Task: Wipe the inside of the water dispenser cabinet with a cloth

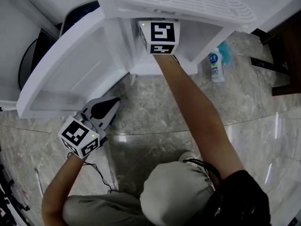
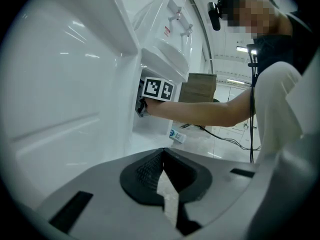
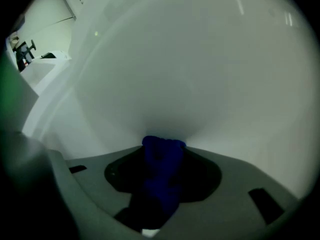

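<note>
Inside the cabinet (image 1: 202, 34), you are pinching the cloth (image 3: 161, 174) in the right tongs (image 3: 162, 151); left tongs (image 2: 163, 156) closed, empty. Hard dragging could tug it free.

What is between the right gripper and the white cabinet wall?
A blue cloth, clamped in the right gripper; the right gripper view shows it.

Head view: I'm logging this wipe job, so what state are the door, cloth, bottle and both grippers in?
Door: open, swung out to the left.
Cloth: bunched in the right gripper's jaws, its tip at the cabinet's white inner wall.
Right gripper: shut on the cloth, reaching inside the cabinet.
Left gripper: shut, empty, outside by the door.
Bottle: on the floor beside the cabinet, apparently lying down.
</note>
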Available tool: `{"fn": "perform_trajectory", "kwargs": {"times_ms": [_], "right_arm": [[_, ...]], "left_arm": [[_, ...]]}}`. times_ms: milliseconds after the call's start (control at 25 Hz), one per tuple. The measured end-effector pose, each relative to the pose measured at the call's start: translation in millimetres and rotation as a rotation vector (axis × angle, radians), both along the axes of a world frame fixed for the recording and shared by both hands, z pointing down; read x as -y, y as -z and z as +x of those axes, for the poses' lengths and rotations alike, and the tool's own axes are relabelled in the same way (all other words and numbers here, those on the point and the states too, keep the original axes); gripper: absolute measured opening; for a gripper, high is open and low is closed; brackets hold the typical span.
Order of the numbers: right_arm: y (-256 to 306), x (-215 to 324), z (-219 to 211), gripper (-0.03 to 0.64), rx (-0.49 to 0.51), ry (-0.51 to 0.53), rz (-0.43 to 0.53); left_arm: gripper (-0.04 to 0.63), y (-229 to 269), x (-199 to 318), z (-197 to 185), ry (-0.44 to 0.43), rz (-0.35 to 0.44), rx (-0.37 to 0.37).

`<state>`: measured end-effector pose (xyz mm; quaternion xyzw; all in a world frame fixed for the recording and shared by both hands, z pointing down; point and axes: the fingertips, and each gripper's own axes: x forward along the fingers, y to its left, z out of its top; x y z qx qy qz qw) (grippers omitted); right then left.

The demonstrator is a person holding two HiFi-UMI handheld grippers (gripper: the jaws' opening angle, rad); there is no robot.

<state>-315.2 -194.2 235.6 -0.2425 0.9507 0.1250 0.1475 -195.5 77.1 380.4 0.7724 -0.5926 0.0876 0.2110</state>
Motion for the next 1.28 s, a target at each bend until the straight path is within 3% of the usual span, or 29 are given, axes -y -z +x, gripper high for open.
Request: {"fn": "perform_trajectory", "kwargs": {"times_ms": [240, 520, 680, 960, 1080, 1200, 1240, 1280], "right_arm": [[0.6, -14.7, 7.7, 0.164, 0.001, 0.004, 0.060], [-2.5, 5.0, -6.9, 0.161, -0.051, -0.022, 0.045], [0.3, -4.6, 3.7, 0.163, -0.021, -0.022, 0.027], [0.0, 1.2, 57.7, 0.162, 0.093, -0.118, -0.066], [-7.0, -20.9, 77.8, 0.163, 0.086, -0.070, -0.082], [-12.2, -55.6, 102.5, 0.163, 0.064, -0.002, -0.094], [-12.8, -67.2, 112.3, 0.163, 0.058, 0.018, -0.103], [-13.1, -78.5, 121.8, 0.163, 0.052, 0.040, -0.114]], "left_arm": [[0.006, 1.6, -0.9, -0.4, -0.002, 0.004, 0.005], [0.005, 5.9, -3.7, -2.1, 0.006, 0.018, 0.000], [0.006, 4.2, -6.7, -3.1, 0.007, 0.021, -0.002], [0.005, 5.5, -12.0, -4.9, 0.020, 0.025, -0.013], [0.006, 11.2, -10.4, -11.7, 0.051, 0.061, 0.016], [0.011, 27.7, 2.4, -13.7, 0.060, 0.145, 0.044], [0.025, 36.0, 8.8, -11.2, 0.054, 0.185, 0.052], [0.106, 45.0, 15.5, -7.1, 0.040, 0.227, 0.066]]}}
